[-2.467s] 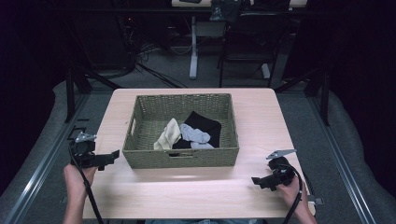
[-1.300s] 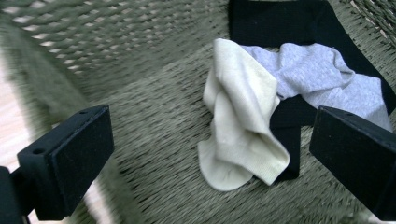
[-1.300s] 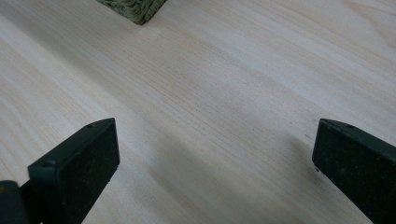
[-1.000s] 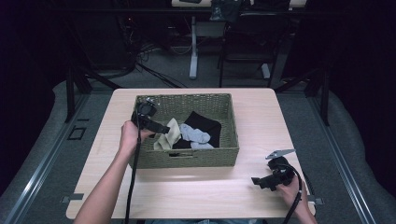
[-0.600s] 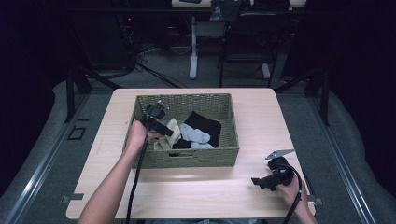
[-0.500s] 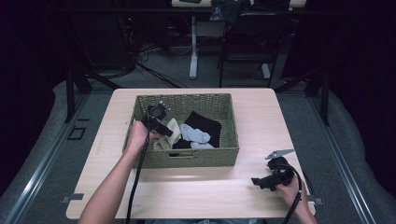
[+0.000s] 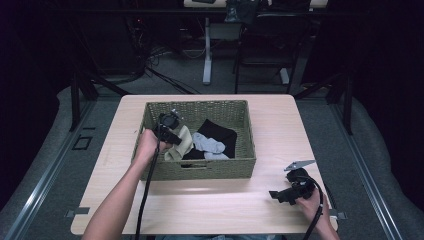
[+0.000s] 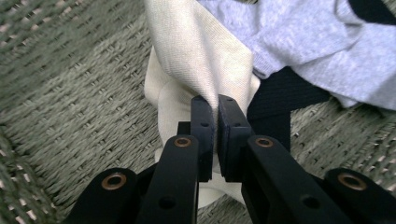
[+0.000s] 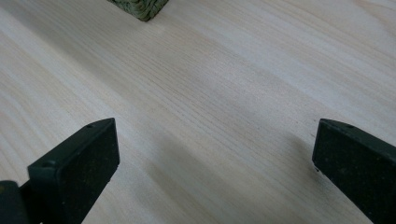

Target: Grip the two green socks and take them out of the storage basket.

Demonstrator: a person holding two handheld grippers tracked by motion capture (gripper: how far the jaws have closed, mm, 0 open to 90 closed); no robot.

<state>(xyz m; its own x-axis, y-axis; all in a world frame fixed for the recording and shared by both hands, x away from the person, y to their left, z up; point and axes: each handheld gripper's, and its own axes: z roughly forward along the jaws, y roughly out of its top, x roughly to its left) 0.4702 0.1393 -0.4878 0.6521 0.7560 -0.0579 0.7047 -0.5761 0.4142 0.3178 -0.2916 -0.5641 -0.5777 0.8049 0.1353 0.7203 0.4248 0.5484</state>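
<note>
Left claw (image 8: 215,116) just closed, pinching cream sock (image 8: 187,51) in basket (image 7: 200,169); right claw (image 9: 212,154) wide; no readable writing.

Cream sock (image 8: 196,51), crumpled, in basket's left part, pinched.

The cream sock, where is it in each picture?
High view: the cream sock lies in the left part of the woven basket, at the left gripper.
Left gripper view: the sock fills the upper middle, pinched between the closed jaws.
Right gripper view: no sock here, just the table and a basket corner.
Shared landmark: the woven basket.
</note>
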